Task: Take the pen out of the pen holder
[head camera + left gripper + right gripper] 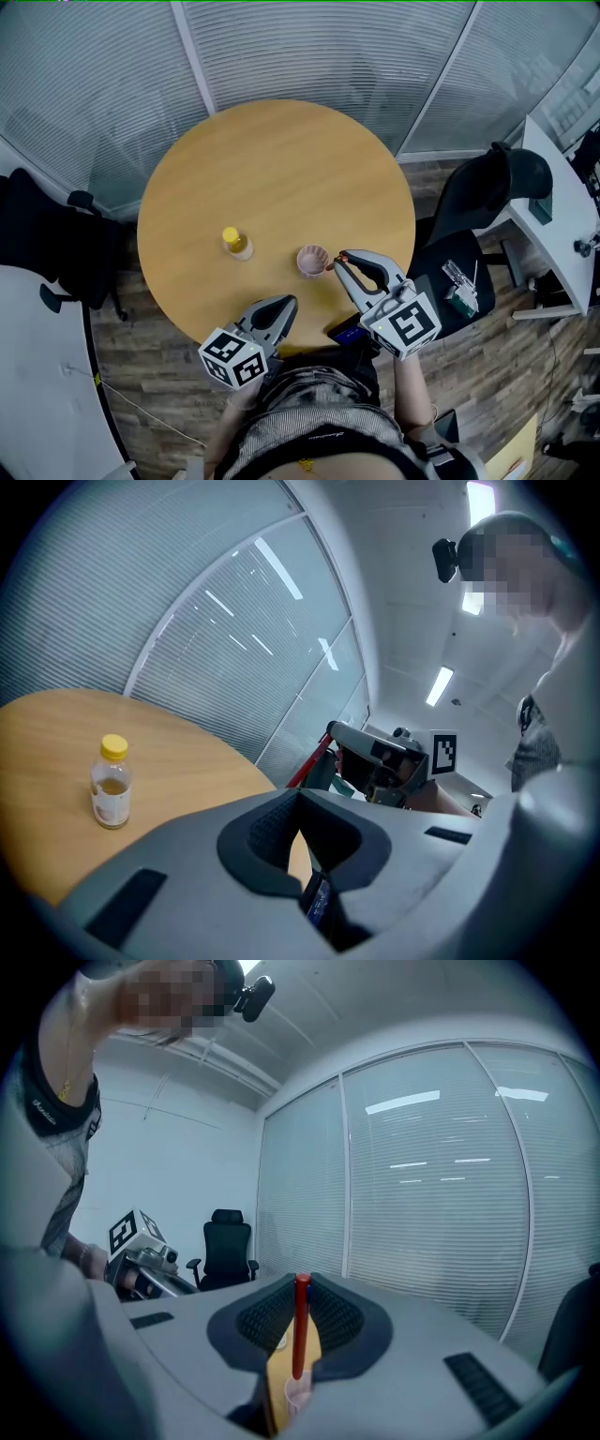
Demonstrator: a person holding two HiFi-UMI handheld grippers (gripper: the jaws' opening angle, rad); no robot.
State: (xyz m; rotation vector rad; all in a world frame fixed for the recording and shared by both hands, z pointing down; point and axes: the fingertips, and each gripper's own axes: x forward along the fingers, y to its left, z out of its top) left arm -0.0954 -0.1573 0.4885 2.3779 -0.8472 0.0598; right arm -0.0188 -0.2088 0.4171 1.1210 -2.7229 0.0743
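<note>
My right gripper [301,1284] was clamped on the red pen [300,1330], lower end in the pink pen holder [312,260] near the table's [281,159] near edge, my left gripper [300,797] was closed, empty.

The pen [300,1330] is red, the pen holder [303,262] pink, the bottle cap [113,748] yellow.

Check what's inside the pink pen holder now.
A red pen stands upright, its lower end in the pen holder, pinched by the right tool. Anything else inside is hidden by the jaws or too small to tell.
</note>
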